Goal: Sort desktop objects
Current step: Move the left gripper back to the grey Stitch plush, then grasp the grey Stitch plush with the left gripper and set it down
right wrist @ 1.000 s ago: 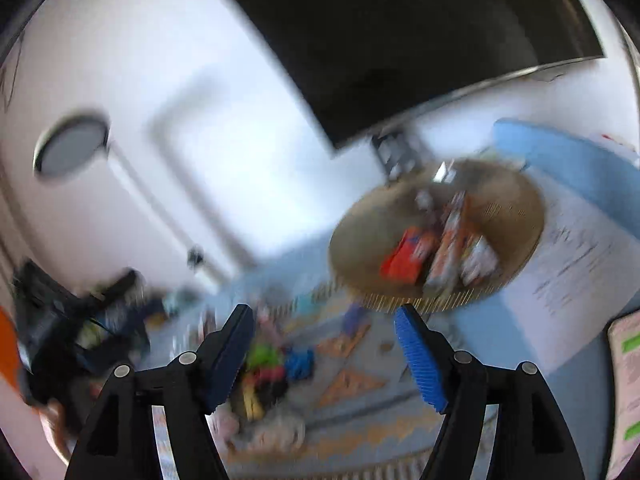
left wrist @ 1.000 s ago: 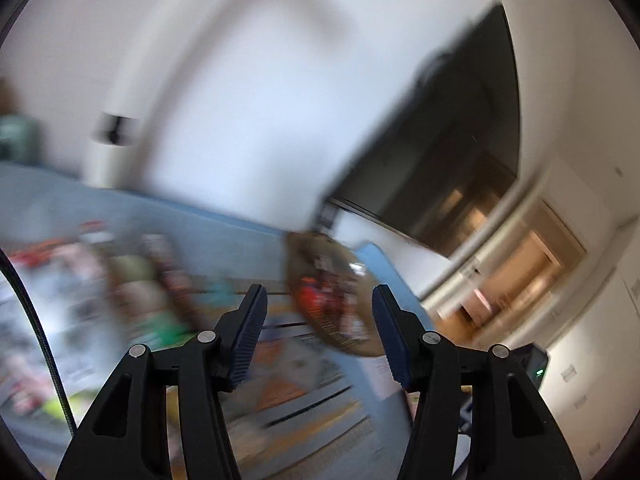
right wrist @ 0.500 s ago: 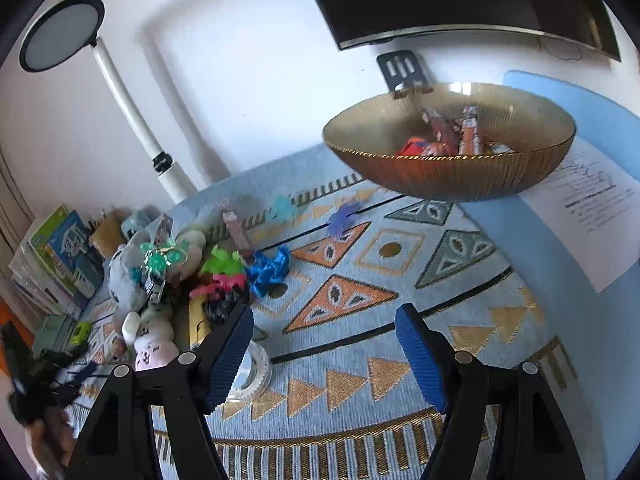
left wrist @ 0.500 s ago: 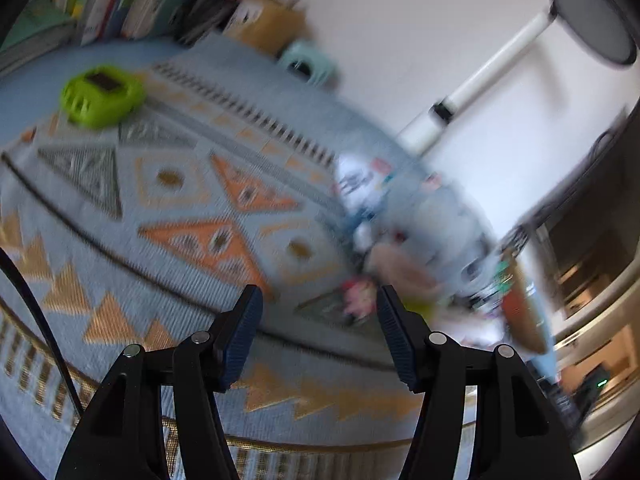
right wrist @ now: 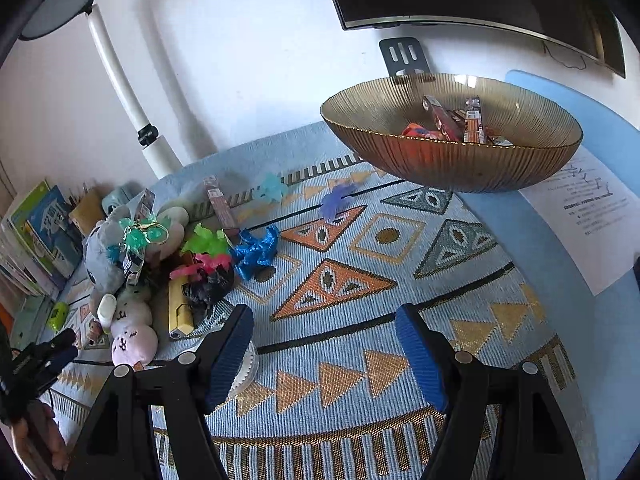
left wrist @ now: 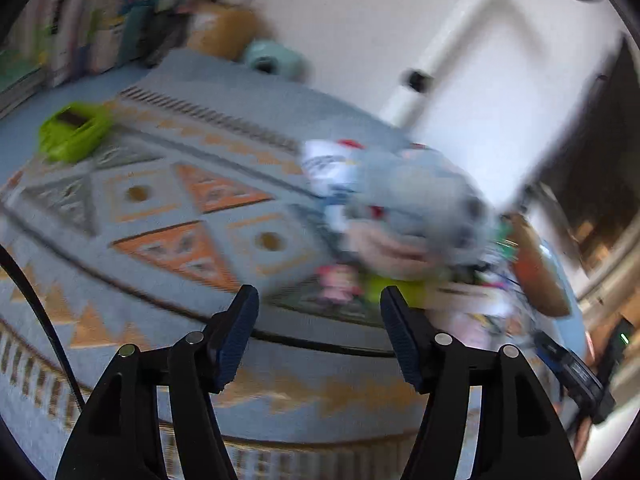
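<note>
**Two empty grippers above a heap of toys and one bowl**

The left gripper and the right gripper each stand with jaws wide apart and nothing between them, both hovering over the patterned mat that covers the desk.

From the right wrist view, one ribbed amber bowl sits at 1 o'clock, holding about three slim printed packets and an orange wrapper; their print is too small to read. The heap of toys lies at 9 to 10 o'clock:

- one grey plush
- one pale pink plush with a drawn face
- one blue crinkled figure
- one green figure
- one pink figure
- one yellow tube

Two more small figures, one teal and one violet, lie apart at 12 o'clock. One printed sheet lies at 3 o'clock beside the bowl; its lines cannot be read.

The left wrist view is blurred. One lime-green item sits alone at 10 o'clock, well apart from the heap at 2 o'clock.
</note>
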Tool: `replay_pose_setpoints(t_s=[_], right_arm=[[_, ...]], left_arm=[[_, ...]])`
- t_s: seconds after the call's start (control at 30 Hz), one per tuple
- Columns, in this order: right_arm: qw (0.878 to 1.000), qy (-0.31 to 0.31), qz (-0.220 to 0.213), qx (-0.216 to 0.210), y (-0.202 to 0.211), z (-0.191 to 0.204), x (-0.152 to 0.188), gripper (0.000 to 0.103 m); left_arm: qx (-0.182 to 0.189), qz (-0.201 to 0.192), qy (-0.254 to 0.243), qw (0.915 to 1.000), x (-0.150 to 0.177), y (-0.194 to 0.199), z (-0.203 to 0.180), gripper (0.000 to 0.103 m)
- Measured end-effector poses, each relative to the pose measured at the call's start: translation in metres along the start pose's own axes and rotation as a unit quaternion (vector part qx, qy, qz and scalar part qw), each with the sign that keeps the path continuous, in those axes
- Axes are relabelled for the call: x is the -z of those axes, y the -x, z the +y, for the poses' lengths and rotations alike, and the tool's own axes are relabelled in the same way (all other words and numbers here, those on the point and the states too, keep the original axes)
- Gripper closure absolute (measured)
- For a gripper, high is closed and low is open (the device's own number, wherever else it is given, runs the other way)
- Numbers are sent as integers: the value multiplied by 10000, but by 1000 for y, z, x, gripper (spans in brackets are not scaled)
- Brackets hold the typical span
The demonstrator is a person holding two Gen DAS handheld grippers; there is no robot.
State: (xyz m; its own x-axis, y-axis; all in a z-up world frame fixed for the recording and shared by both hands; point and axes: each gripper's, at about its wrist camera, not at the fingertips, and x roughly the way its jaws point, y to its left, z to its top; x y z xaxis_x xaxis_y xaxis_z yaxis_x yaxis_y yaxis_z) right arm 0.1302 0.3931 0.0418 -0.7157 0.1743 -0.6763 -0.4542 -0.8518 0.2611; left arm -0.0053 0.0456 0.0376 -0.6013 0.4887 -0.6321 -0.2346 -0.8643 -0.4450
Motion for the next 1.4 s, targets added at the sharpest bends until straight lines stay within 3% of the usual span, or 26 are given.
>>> replay_pose_setpoints(t_s=[0.13, 0.23, 0.27, 0.33, 0.47, 0.57, 0.8, 0.87, 1.0, 1.1, 1.27, 1.4], right_arm=[[10000, 40, 42, -16, -2, 2, 0, 31], [10000, 38, 87, -16, -3, 2, 0, 31], [9999, 36, 94, -32, -3, 2, 0, 31], [9999, 49, 91, -60, -3, 2, 0, 31], [9999, 64, 84, -101, -2, 2, 0, 31], [9999, 64, 90, -115, -2, 2, -1, 31], [9998, 90, 139, -101, -4, 3, -1, 31], [9998, 74, 143, -95, -4, 2, -1, 31], [9998, 90, 175, -84, -5, 2, -1, 31], [9998, 94, 193, -57, -6, 2, -1, 31], [9998, 75, 188, -12, -6, 1, -1, 31], [9998, 58, 200, 33, -7, 1, -1, 31]], left_arm=[[-24, -375, -1077, 9935, -7, 10, -54, 41], [-491, -612, -2275, 9706, -10, -2, -100, 41], [-606, -588, -2698, 9592, -9, -12, -114, 41], [-767, -440, -3121, 9459, -6, -29, -129, 41], [-1207, -89, -3590, 9254, -7, -69, -136, 41], [-1389, -215, -3728, 9172, -10, -74, -133, 28], [-1631, -495, -4061, 8978, -15, -92, -147, 25], [-1542, -682, -3946, 9033, -19, -91, -147, 31], [-1131, -898, -3290, 9332, -35, -72, -133, 50], [-822, -959, -2958, 9469, -45, -42, -120, 51], [-788, -1081, -2587, 9567, -49, 17, -89, 51], [-1093, -1257, -2445, 9552, -48, 62, -56, 51]])
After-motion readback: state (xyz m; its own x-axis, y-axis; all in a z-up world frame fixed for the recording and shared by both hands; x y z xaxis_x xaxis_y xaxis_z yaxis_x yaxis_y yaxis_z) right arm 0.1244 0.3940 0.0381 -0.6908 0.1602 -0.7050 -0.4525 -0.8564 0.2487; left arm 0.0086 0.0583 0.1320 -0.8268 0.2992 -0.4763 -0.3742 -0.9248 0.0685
